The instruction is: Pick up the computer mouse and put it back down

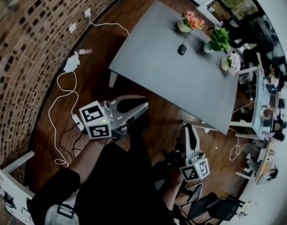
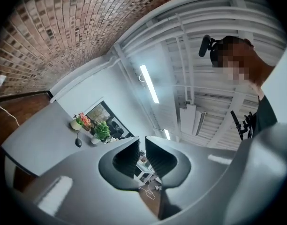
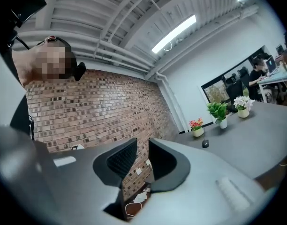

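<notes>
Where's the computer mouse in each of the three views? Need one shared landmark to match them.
Head view: computer mouse upper centre, on the grey table, just below the pink flower pot.
Left gripper view: mouse small, left of centre, on the table below the pot.
Right gripper view: mouse right of centre, just right of and below the pot.
Shared landmark: the pink flower pot.

Grey table (image 1: 171,74) on wooden floor (image 1: 94,86) (brick wall (image 1: 21,41) beside).

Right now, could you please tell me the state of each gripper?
Left gripper: closed, holding nothing.
Right gripper: closed, holding nothing.
</notes>
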Demonstrator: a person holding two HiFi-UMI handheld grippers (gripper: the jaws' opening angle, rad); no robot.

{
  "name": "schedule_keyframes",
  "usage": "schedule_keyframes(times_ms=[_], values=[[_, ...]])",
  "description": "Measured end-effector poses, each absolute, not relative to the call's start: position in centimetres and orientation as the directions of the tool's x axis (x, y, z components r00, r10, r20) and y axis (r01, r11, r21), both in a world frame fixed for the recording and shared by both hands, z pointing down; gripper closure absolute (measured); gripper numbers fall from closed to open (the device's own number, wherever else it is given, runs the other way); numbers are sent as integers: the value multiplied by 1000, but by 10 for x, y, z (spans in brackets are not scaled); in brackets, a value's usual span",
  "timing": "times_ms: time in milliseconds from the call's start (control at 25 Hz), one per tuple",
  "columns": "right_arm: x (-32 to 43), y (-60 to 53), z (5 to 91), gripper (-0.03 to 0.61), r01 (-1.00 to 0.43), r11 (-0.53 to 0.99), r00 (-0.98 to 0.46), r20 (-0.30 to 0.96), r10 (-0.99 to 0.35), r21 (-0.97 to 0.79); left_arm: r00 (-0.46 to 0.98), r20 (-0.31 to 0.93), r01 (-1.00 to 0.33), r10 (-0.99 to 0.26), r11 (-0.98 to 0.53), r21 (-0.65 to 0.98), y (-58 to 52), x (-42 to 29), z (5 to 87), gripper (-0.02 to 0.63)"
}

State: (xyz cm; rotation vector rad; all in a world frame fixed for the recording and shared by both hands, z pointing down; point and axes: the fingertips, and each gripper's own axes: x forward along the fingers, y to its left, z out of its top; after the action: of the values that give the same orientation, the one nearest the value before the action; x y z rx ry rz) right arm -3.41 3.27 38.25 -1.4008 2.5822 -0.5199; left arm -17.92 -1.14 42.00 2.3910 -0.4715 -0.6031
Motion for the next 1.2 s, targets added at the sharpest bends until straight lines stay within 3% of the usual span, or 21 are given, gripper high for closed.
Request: schedule_keyframes(times_ms=[320,520,880,1200], values=[[-4,-37,399,509,-701,579,-619,-49,-784,-416,814,-225,-316,-536,-733,602,-54,-161,418,609],[46,-95,362,509,-650,651,-655,-144,-741,-393,817,-170,-361,-550,-719,594,-105,-94,419,609],[191,-160,393,509,-612,590,-577,-212,-789,-527,839,-56,-421,-541,-712,561,-171,22,424,609],[231,-193,409,509,-593,568,-562,-212,-799,-571,832,12,-458,-555,-674,579,-197,48,440,609]])
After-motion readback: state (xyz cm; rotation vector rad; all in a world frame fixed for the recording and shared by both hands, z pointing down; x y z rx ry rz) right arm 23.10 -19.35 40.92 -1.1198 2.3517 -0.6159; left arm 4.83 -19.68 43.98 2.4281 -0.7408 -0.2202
